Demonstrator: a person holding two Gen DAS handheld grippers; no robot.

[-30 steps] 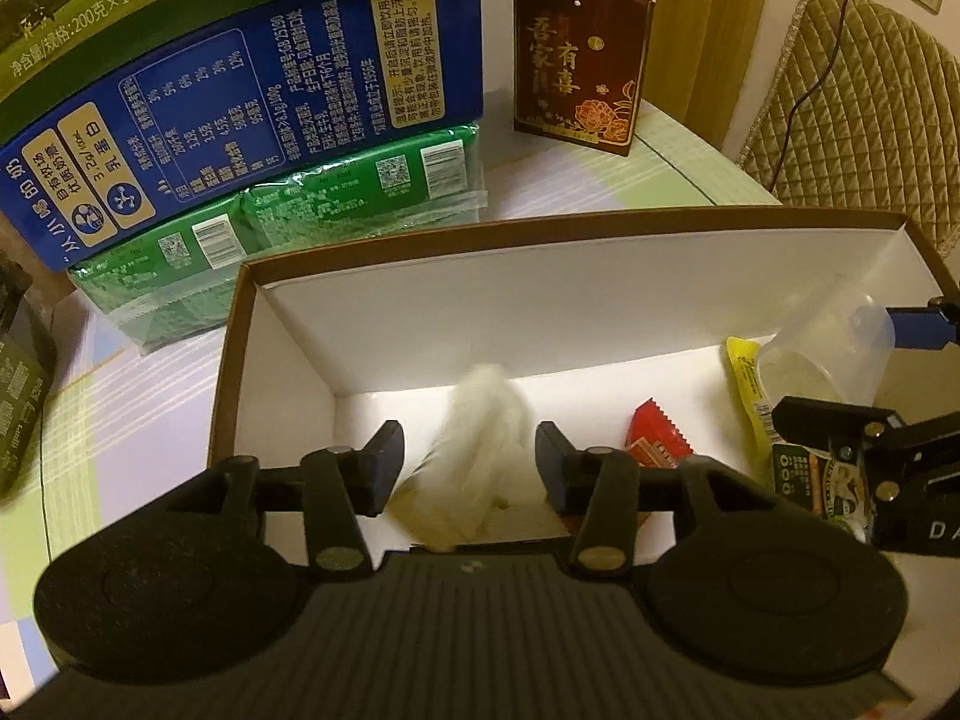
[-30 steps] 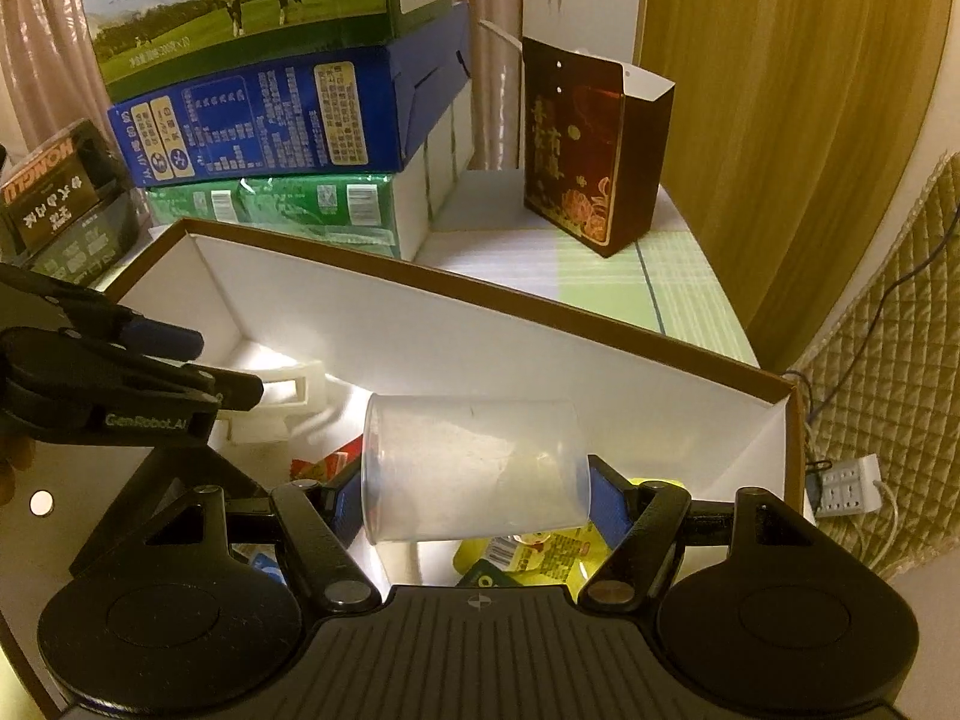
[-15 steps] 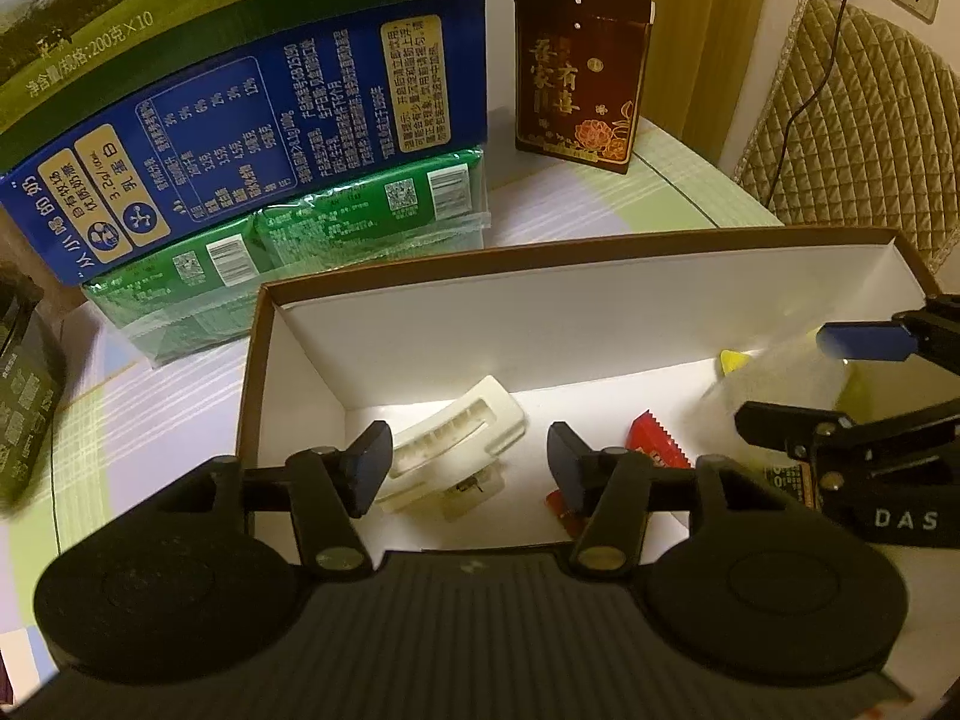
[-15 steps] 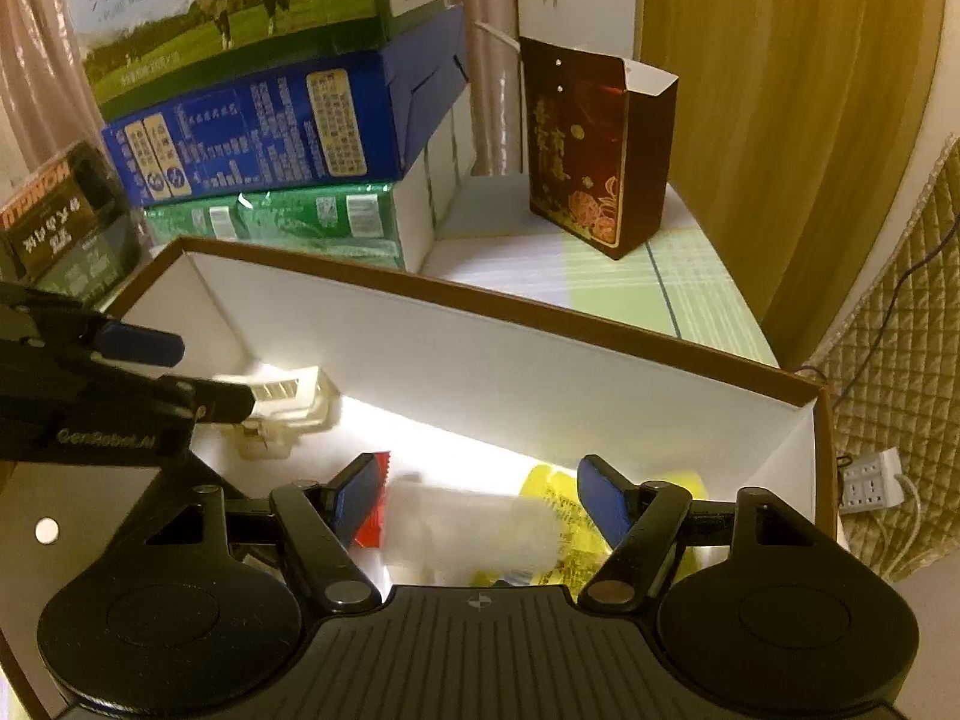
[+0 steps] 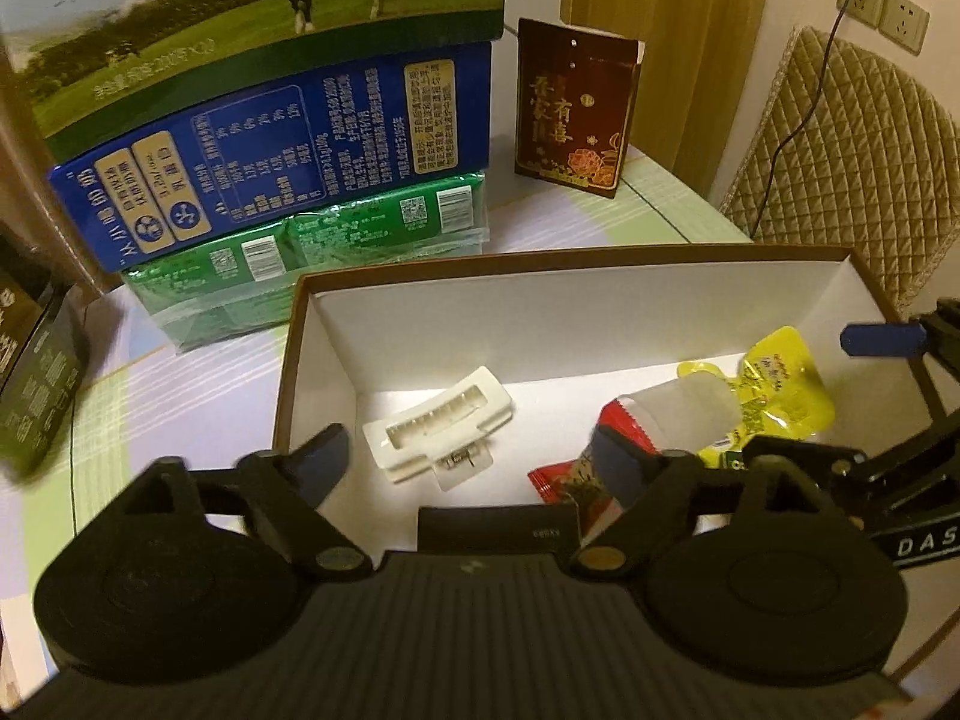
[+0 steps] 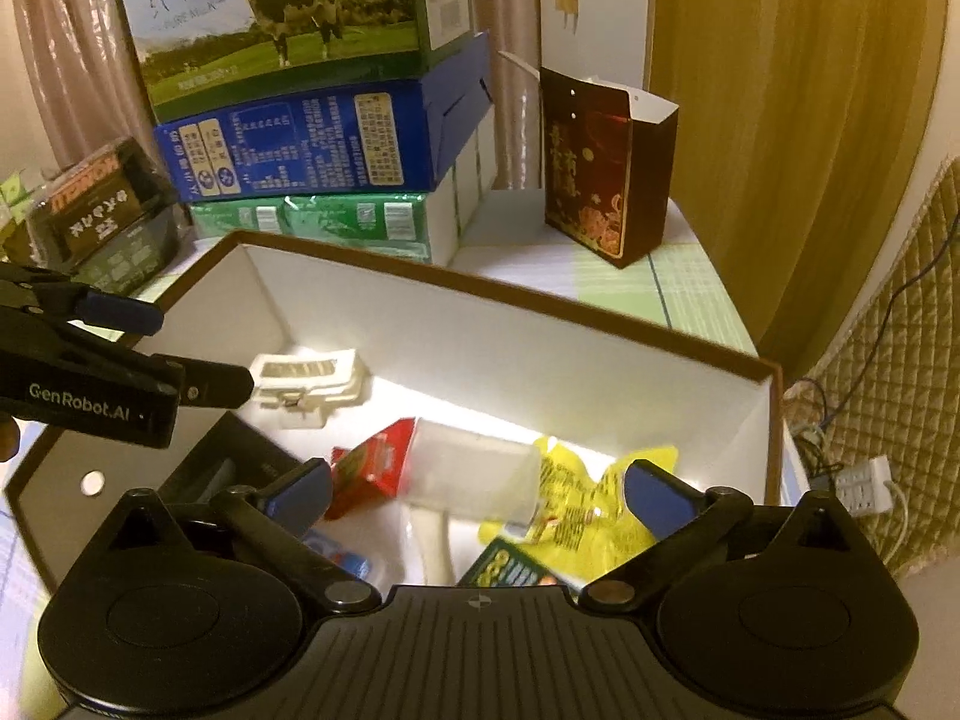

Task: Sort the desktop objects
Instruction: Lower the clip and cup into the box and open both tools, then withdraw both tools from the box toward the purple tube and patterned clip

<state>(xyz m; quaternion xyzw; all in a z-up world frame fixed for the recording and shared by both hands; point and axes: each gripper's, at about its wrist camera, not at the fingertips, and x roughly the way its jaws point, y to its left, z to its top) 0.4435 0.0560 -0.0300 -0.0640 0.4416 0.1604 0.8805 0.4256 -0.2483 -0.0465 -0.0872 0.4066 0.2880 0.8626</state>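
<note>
Over on the left, the left gripper hangs above the near edge of the white-lined box, jaws spread wide with nothing between them. Just ahead of its fingers, the white clip lies flat on the box floor by the left wall. Moving right, a black flat item sits against the near wall, then a red packet, with the clear plastic cup lying on its side across it. The yellow packet is under the cup's rim, spreading toward the right wall, and a green-labelled packet pokes out below.

The right gripper hovers over that pile, jaws parted wide, the cup lying free beneath them, not touched by either pad.

Now the surroundings: the box rests on a table with a pale checked cloth. Behind it to the left stands a stack of cartons: green pack at the bottom, blue carton on it, milk carton with a cow on top. A dark red gift bag stands upright to the right of the stack. A quilted chair back is at far right, wall sockets above it.
</note>
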